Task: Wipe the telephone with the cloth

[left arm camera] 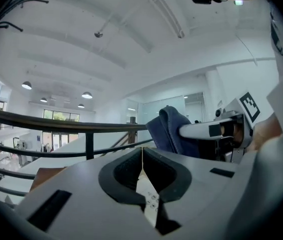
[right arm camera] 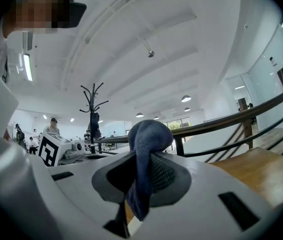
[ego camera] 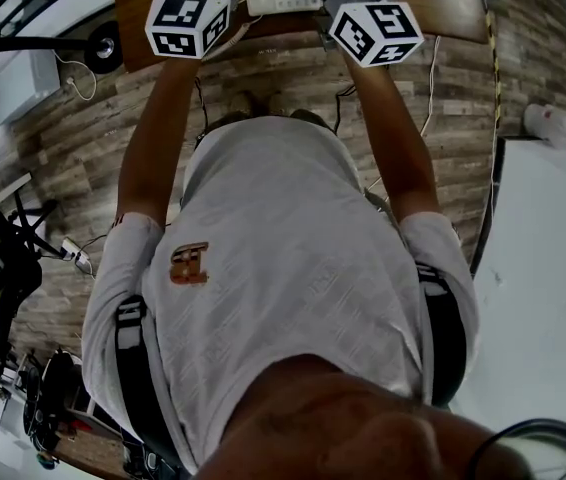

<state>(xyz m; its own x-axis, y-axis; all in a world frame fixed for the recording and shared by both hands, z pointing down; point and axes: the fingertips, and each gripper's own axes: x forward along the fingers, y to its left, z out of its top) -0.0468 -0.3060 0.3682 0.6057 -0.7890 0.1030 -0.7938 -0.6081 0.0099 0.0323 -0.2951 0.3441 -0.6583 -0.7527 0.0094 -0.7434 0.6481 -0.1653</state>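
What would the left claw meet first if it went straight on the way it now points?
Nothing close: the left claw, shut, points at the black railing, probably first; depth is unclear. The cloth hangs off to its right.

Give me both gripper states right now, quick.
Left gripper: closed, nothing held.
Right gripper: closed on the cloth.

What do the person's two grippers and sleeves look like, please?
Both the left gripper and right gripper have pale grey bodies with dark grey padded fingers; each carries a white cube with black square markers. The person wears a short-sleeved light grey T-shirt.
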